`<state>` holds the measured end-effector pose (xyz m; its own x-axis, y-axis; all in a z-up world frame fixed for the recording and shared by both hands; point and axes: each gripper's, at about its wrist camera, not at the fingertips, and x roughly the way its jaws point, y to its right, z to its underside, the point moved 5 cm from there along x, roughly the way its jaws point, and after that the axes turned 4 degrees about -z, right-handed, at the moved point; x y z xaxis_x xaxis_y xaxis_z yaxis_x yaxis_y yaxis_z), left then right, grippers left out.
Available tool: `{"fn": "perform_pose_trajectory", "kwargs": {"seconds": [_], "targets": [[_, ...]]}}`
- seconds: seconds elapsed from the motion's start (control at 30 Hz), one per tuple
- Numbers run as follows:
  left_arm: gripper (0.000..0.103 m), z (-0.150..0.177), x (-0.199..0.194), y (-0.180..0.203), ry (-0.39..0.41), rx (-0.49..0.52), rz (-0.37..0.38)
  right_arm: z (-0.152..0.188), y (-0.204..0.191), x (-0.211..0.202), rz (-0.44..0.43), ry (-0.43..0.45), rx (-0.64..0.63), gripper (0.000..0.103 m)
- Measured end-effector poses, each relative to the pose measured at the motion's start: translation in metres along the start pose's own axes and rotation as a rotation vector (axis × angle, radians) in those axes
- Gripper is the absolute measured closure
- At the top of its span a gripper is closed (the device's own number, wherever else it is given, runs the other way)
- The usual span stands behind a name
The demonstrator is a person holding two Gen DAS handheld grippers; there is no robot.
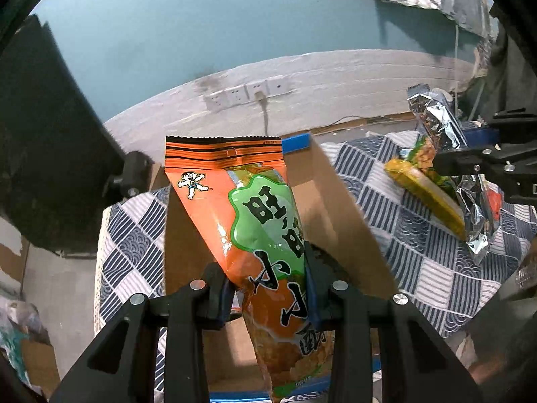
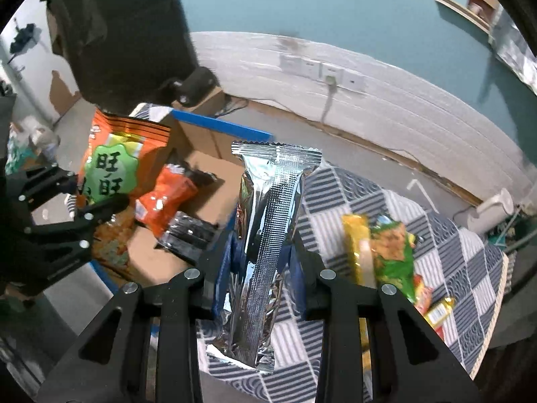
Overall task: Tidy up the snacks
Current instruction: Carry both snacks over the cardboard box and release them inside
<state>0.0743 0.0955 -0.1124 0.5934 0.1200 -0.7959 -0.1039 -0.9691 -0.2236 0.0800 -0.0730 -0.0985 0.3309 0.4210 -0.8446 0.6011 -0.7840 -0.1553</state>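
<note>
Right now we have both claws clamped narrow, each on a snack. Our left claw (image 1: pixel 268 288) grips the orange snack bag (image 1: pixel 241 201) low on its body, pads pressed in from both sides, so the sealed top stands up over the open cardboard box (image 1: pixel 322 181). Our right claw (image 2: pixel 258 262) pinches the silver foil packet (image 2: pixel 265 235) about midway, its crimped end up, above the checked cloth (image 2: pixel 470 268) of the bench just beside the box's blue-taped edge. Inside the box we see a small orange packet (image 2: pixel 164 201) and a dark packet (image 2: pixel 188 231) lying together. A yellow-green snack bag (image 2: pixel 382 252) lies on the cloth toward the bench's right edge.
</note>
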Motion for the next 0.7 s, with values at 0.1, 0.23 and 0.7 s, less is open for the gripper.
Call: {"fn": "perform_pose_trajectory", "kwargs": {"seconds": [0.1,0.23,0.7], "targets": [[0.068,0.005,0.007,-0.008,-0.018,-0.008,-0.016,-0.007,-0.014,0.010,-0.019,-0.009,-0.019,0.073],[0.068,0.014,0.014,-0.016,-0.034,-0.017,-0.026,-0.015,-0.030,0.024,-0.041,-0.021,-0.037,0.073],[0.066,0.042,0.049,-0.038,-0.151,-0.059,-0.050,-0.026,-0.066,0.066,-0.127,-0.080,-0.051,0.073]]}}
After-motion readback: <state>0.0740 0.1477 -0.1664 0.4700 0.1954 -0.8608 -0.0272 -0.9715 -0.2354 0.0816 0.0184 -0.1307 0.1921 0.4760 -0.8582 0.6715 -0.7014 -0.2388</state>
